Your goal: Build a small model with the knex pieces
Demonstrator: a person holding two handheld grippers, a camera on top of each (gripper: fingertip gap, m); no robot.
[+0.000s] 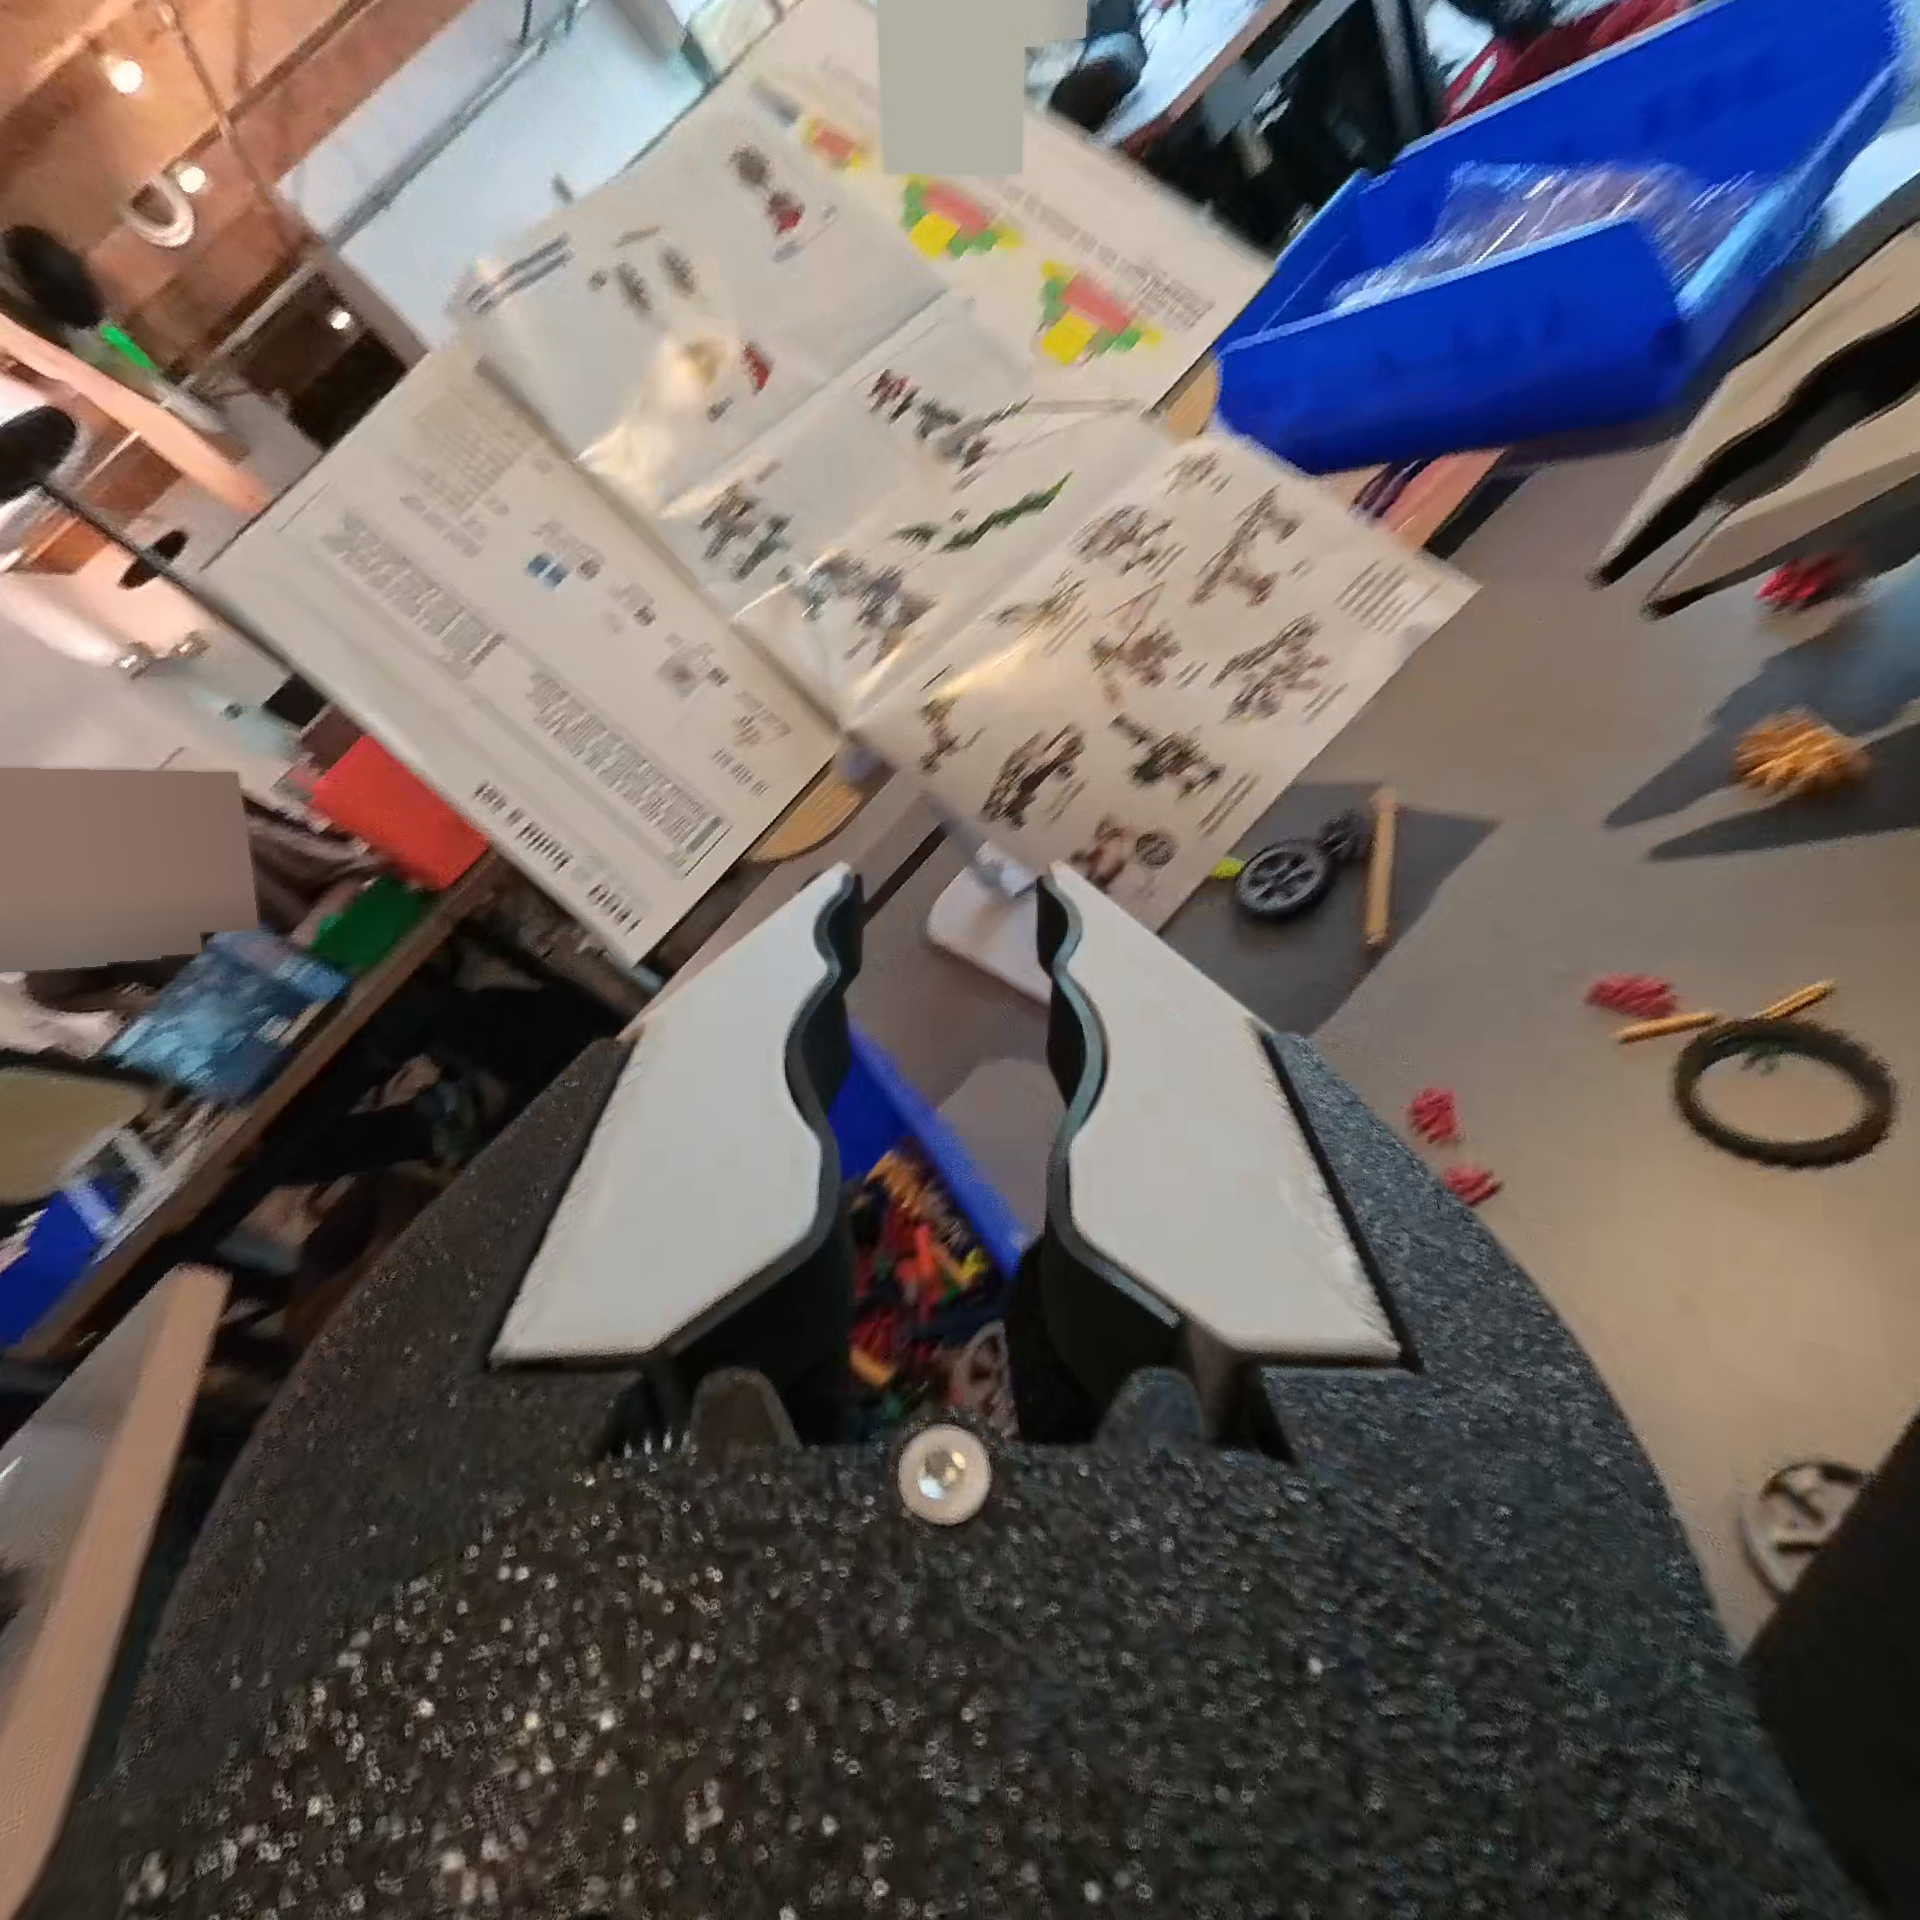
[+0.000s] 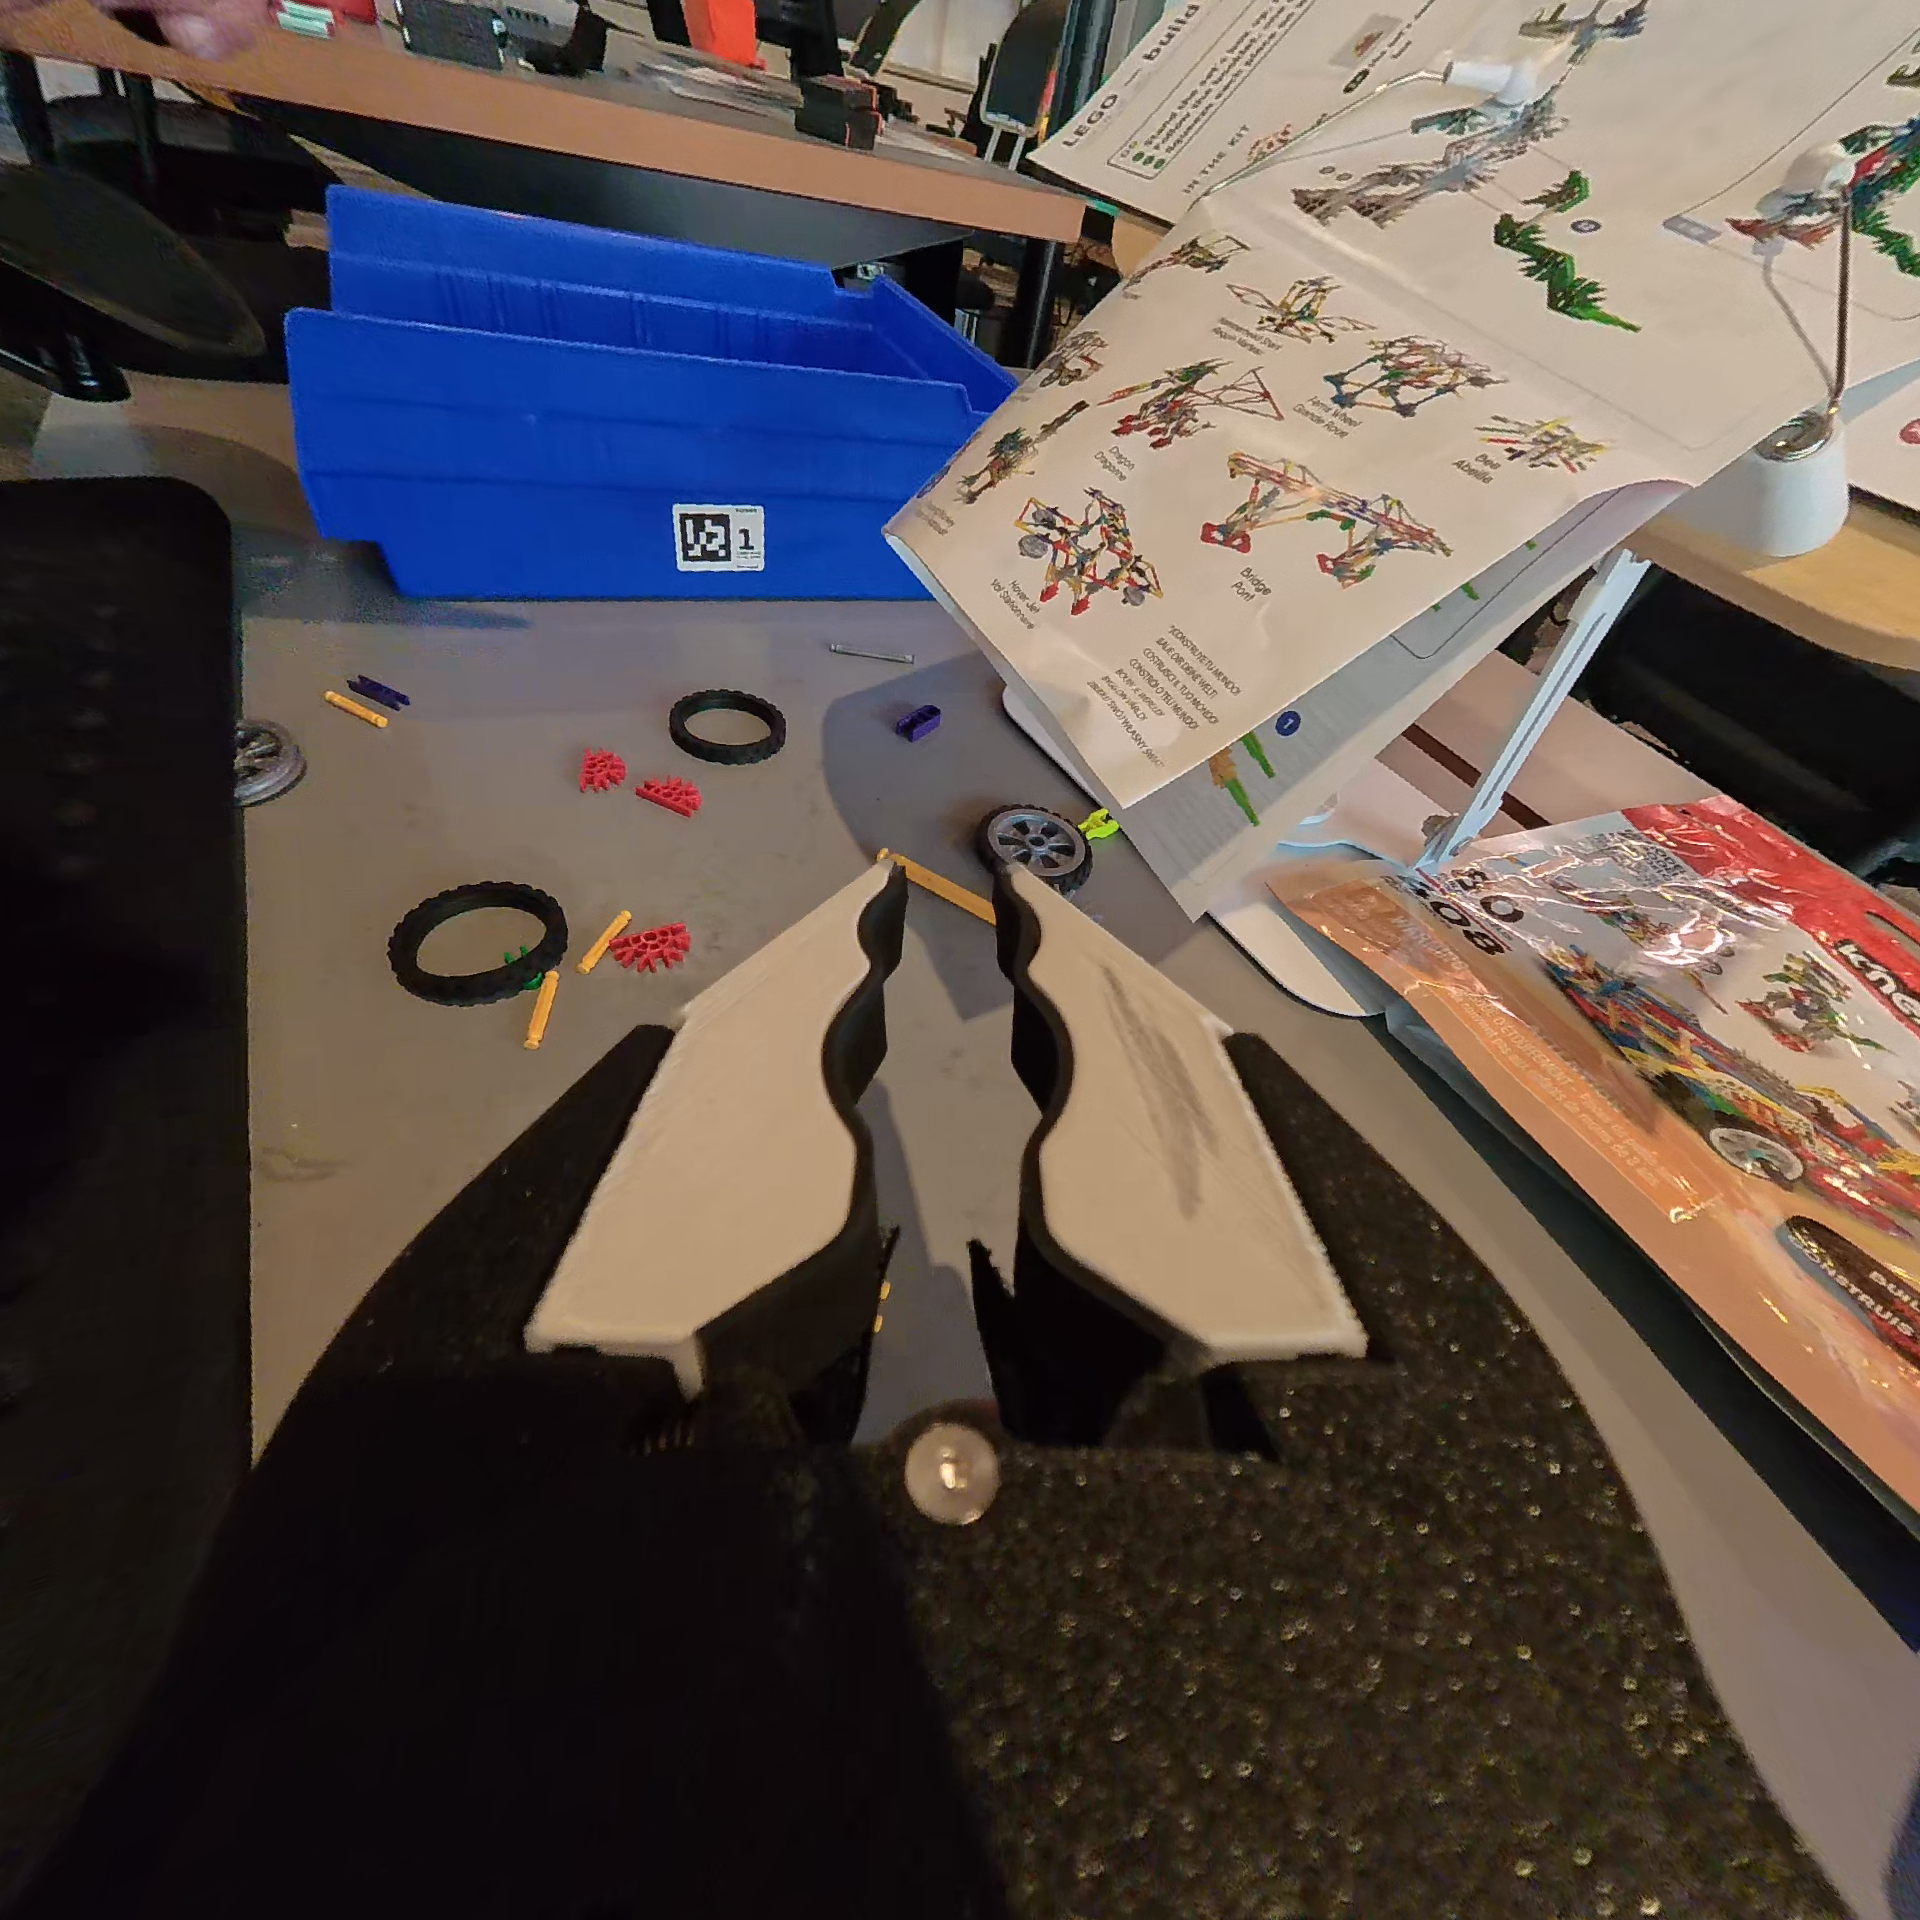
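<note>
Both grippers are empty. The left gripper has its jaws spread above a blue bin of colourful pieces. The right gripper, jaws also spread, hovers over the grey worktop, nearest a yellow rod and a small wheel. Loose pieces lie scattered, nothing assembled.

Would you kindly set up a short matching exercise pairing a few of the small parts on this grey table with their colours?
Things:
1. spoked wheel with a tyre
2. snowflake-shaped connector
3. short thin rod
4. small clip piece

Colours:
A. yellow
B. purple
C. grey hub, black rim
D. red

Pairs: 1-C, 2-D, 3-A, 4-B
</note>
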